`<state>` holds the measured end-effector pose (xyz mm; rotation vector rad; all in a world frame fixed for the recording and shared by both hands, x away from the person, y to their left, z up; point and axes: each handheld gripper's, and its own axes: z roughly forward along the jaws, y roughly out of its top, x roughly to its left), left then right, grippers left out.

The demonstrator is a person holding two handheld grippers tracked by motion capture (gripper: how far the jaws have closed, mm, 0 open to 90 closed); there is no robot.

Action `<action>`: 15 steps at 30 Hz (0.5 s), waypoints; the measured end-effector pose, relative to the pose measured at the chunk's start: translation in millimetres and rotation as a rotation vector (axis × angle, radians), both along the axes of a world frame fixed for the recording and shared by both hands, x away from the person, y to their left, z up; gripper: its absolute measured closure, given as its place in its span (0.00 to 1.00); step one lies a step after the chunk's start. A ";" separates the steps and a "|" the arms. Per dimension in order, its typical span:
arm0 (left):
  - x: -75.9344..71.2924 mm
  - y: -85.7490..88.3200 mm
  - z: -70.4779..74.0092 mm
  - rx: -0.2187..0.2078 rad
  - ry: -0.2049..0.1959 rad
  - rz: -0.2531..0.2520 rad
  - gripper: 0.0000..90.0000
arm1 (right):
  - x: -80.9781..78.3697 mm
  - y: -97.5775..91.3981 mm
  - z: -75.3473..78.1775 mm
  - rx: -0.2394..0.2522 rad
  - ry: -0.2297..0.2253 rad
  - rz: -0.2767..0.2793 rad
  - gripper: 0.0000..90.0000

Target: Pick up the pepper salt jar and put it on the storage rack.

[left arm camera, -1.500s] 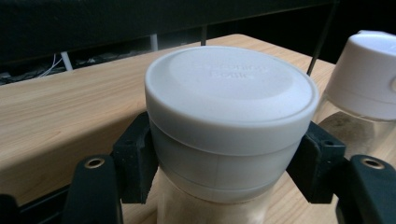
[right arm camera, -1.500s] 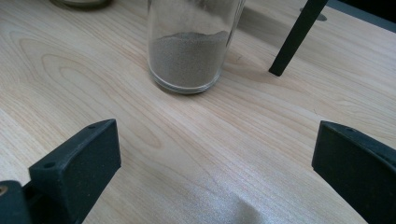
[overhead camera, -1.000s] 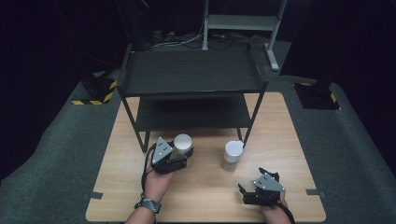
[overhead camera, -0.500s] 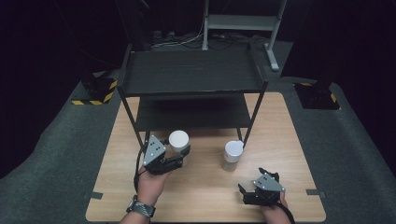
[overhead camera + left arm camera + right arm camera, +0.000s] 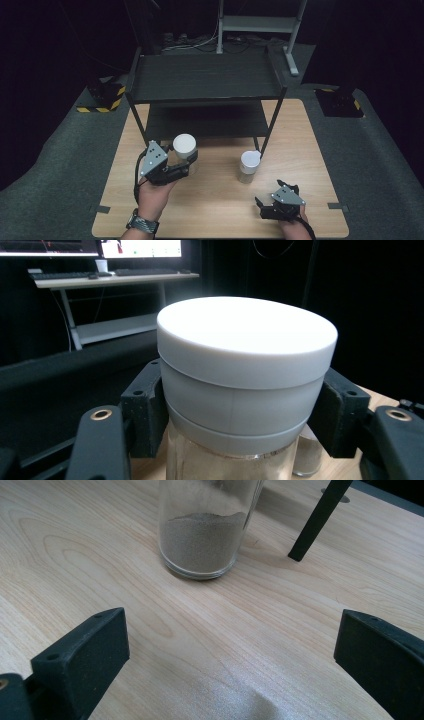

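Note:
My left gripper (image 5: 184, 161) is shut on a glass jar with a white lid (image 5: 184, 146), held up off the wooden table (image 5: 215, 200) in front of the black shelf rack (image 5: 205, 80). In the left gripper view the pads press on both sides of the jar (image 5: 245, 375) just under its lid, with sandy contents below. A second white-lidded jar (image 5: 249, 166) stands on the table near the rack's front right leg. My right gripper (image 5: 270, 202) rests low at the table's front right, open, pointing at that jar (image 5: 207, 530), which holds grey-brown sand.
The two-tier rack takes up the back half of the table; its front right leg (image 5: 320, 520) stands just right of the second jar. Grey carpet (image 5: 65, 165) surrounds the table. A desk with monitors (image 5: 115, 275) lies far behind.
My left gripper has lifted the jar off the table and carried it up and to the left. The right gripper and the second jar have stayed put.

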<state>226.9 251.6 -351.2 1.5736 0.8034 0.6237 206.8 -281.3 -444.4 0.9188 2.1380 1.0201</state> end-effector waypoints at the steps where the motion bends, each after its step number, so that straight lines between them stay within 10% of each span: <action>1: -0.4 0.7 2.3 -0.001 -0.004 0.003 0.38 | 0.0 0.0 0.0 0.000 0.000 0.000 0.00; 15: -3.6 12.0 36.0 -0.028 -0.055 0.030 0.38 | -0.6 1.2 -0.1 -0.008 -0.004 0.001 0.00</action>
